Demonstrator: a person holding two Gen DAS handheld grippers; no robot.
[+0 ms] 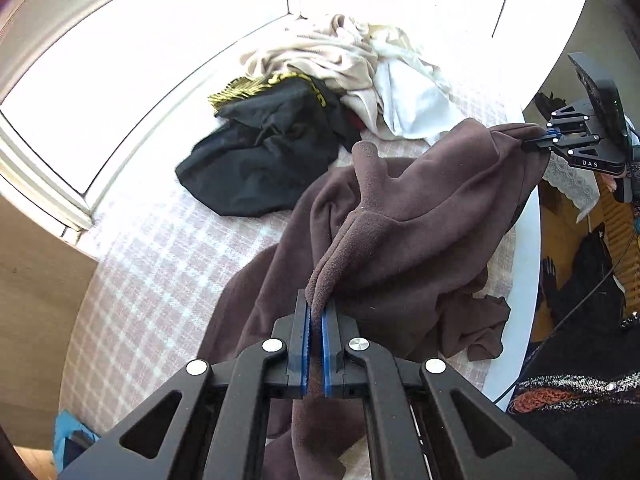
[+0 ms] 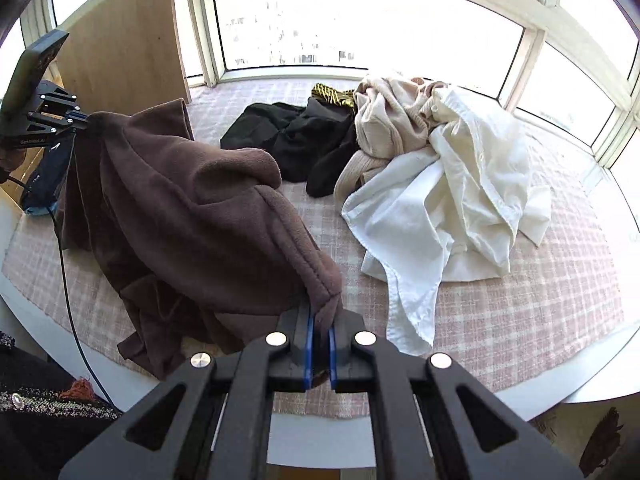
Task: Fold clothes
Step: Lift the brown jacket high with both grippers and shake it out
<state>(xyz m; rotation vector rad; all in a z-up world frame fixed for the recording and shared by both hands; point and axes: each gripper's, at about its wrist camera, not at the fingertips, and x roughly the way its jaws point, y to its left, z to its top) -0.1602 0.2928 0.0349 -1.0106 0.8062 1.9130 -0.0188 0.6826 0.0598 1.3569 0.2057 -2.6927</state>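
A brown fleece garment [image 1: 404,232] hangs stretched between my two grippers above the checked pink cloth; it also shows in the right wrist view [image 2: 192,216]. My left gripper [image 1: 316,320] is shut on one edge of it, and shows at the far left of the right wrist view [image 2: 82,117]. My right gripper [image 2: 320,330] is shut on another edge, and shows at the right of the left wrist view [image 1: 538,140]. The garment's lower part rests crumpled on the cloth.
A black garment with yellow trim [image 2: 296,136], a beige knit [image 2: 384,120] and a white shirt [image 2: 452,200] lie in a heap near the windows. The round table's white rim [image 2: 600,380] lies close by. A wooden panel [image 2: 124,44] stands at the left.
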